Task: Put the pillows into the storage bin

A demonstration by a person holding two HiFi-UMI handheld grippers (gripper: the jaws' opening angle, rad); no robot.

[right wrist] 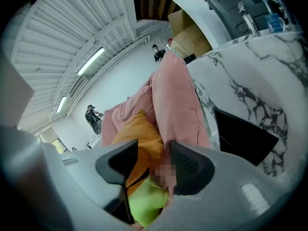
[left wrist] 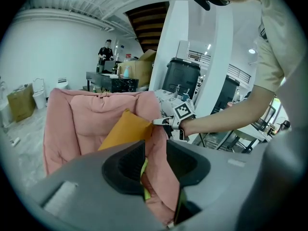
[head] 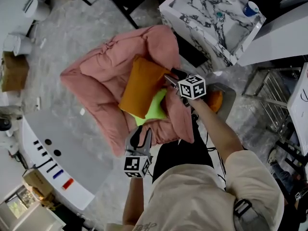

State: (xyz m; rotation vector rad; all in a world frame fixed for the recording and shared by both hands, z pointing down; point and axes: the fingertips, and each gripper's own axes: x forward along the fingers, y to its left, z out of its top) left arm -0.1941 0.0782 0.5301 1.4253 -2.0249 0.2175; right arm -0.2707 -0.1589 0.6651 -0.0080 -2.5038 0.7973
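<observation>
While you lean over the pink lounge chair (head: 103,69) at the centre of the head view, both pillows lie on its seat — the orange pillow (head: 142,85) on top and tilted, the lime-green pillow (head: 155,110) below it, half covered. Your right gripper (head: 170,79) sits at the orange pillow's right edge, just inside the chair's right-hand arm. Its own view shows the jaws well apart: orange pillow against the left-hand jaw and into the gap, green pillow lower in the gap, pink chair arm by the right-hand jaw. Neither pad is clamped on anything. Your left gripper (head: 140,137) is at lower centre of the head view, over the chair's near edge. Its jaws stand partly apart; in its own view the chair's pink edge fills the gap, with a sliver of green beside the left-hand pad and no firm pinch to be seen. A grey bin (head: 230,95) stands on the floor just right of your right forearm, with something orange in it — too hidden to identify. A marble-topped table (head: 211,23) is at upper right, near the chair's far corner.
</observation>
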